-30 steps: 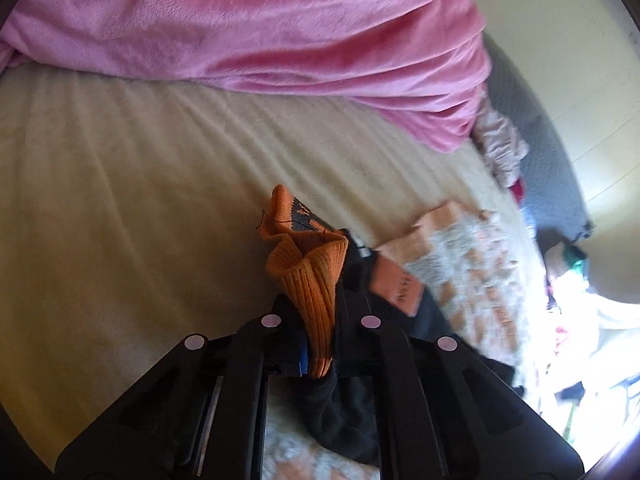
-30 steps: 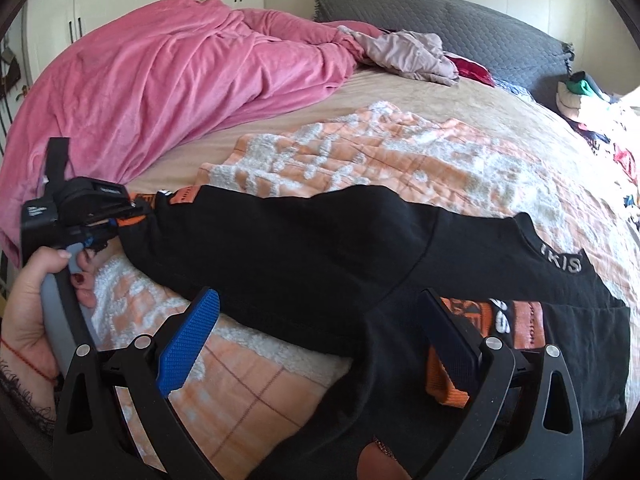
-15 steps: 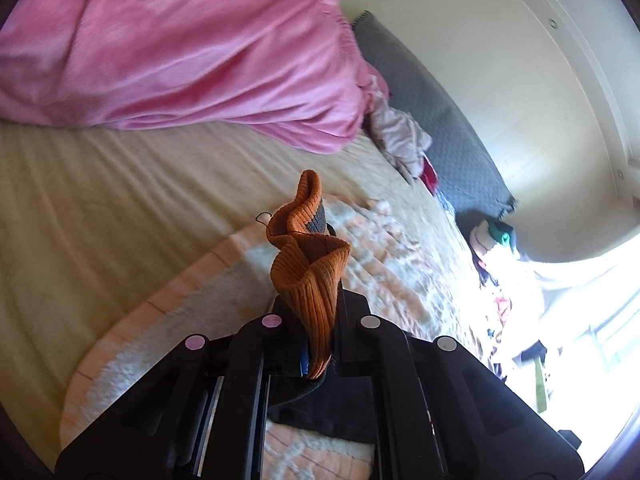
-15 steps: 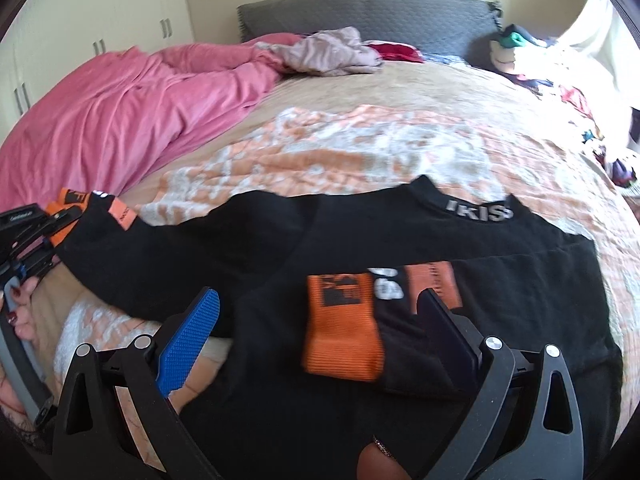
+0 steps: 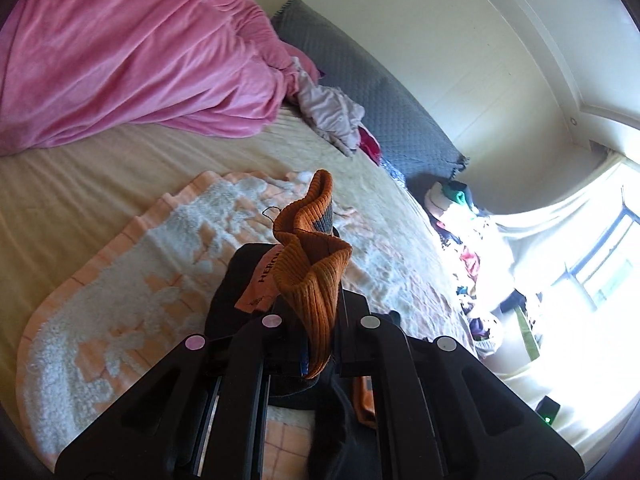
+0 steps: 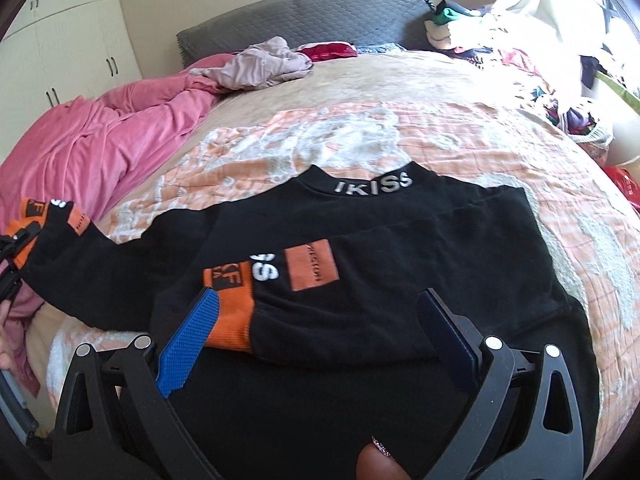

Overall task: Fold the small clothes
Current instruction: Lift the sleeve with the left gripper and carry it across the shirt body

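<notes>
The black sweater (image 6: pixel 360 300) lies on the bed's orange blanket (image 6: pixel 460 136), one sleeve already folded across its chest. The left gripper (image 5: pixel 316 344) pinches the other sleeve's orange cuff (image 5: pixel 312 276), lifted off to the sweater's left. The right gripper (image 6: pixel 320 336) hovers wide, empty, over the folded sleeve. The cuff looks bunched, so it could slip or land twisted.

— How does the left gripper (image 5: pixel 318 344) stand?
— Its jaws are pressed tight together, pinching an orange ribbed cuff (image 5: pixel 310 276) that stands up between them; it points a little downward.
— And the right gripper (image 6: pixel 316 334)?
— Jaws spread wide, nothing between the blue pads (image 6: pixel 188 340), tilted down more steeply. A fingertip (image 6: pixel 378 464) with a glittery nail shows at the bottom edge.
</notes>
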